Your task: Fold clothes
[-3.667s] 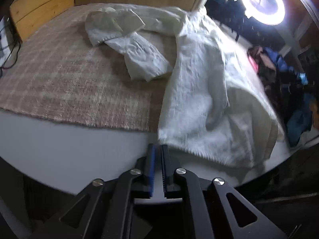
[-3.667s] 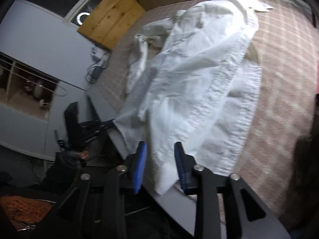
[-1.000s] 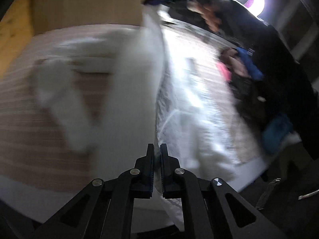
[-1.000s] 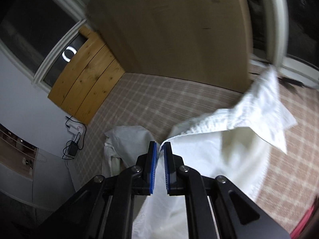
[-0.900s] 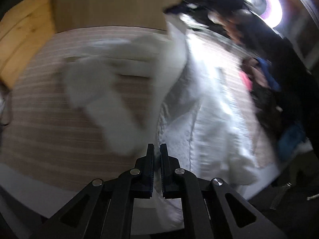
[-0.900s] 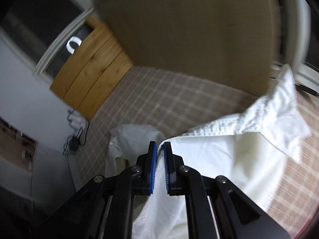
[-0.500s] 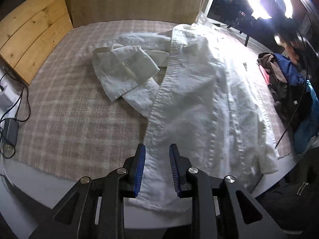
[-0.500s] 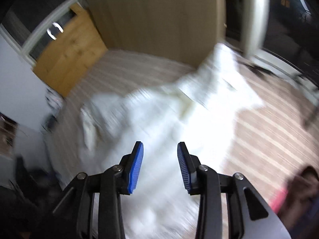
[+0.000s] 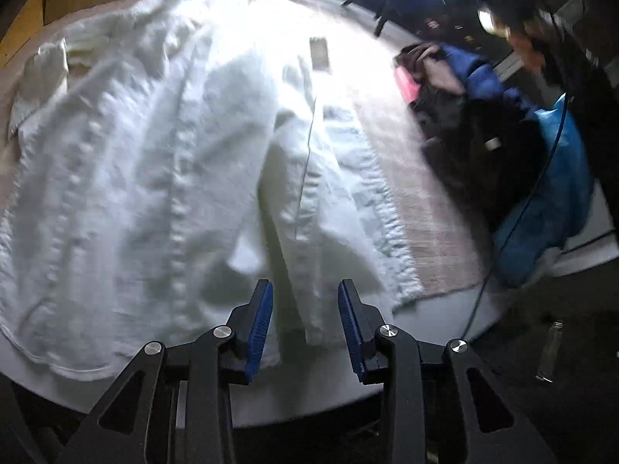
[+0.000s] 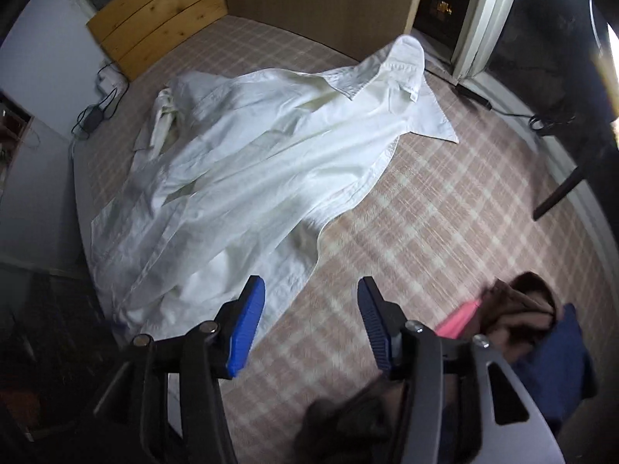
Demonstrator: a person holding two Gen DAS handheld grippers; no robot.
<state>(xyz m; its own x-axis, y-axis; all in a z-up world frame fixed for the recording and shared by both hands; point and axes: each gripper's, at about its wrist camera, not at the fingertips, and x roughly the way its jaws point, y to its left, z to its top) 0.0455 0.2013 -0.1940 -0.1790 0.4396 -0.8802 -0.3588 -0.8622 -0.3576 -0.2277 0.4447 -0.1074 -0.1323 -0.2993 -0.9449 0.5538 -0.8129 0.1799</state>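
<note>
A white button shirt (image 9: 162, 147) lies spread and rumpled on a pink plaid cloth (image 10: 445, 208), its collar (image 10: 390, 65) at the far end. In the left wrist view my left gripper (image 9: 305, 315) hangs over the shirt's near hem, jaws opening, a strip of the hem seen between the blue pads (image 9: 261, 319) without being pressed. In the right wrist view my right gripper (image 10: 311, 317) is over the plaid cloth just right of the shirt (image 10: 247, 162), jaws opening with nothing between them.
A pile of dark, blue and pink clothes (image 9: 503, 135) sits at the right of the cloth; the same clothes (image 10: 514, 321) lie by the right gripper. A person in dark clothing (image 9: 541, 19) is at the far right. Wooden panels (image 10: 154, 19) back the surface; cables (image 10: 93, 116) lie left.
Both grippers were shut on the shirt's edge and lifting it; they have let go and opened, and the shirt now lies spread on the cloth. The left gripper moved right along the hem.
</note>
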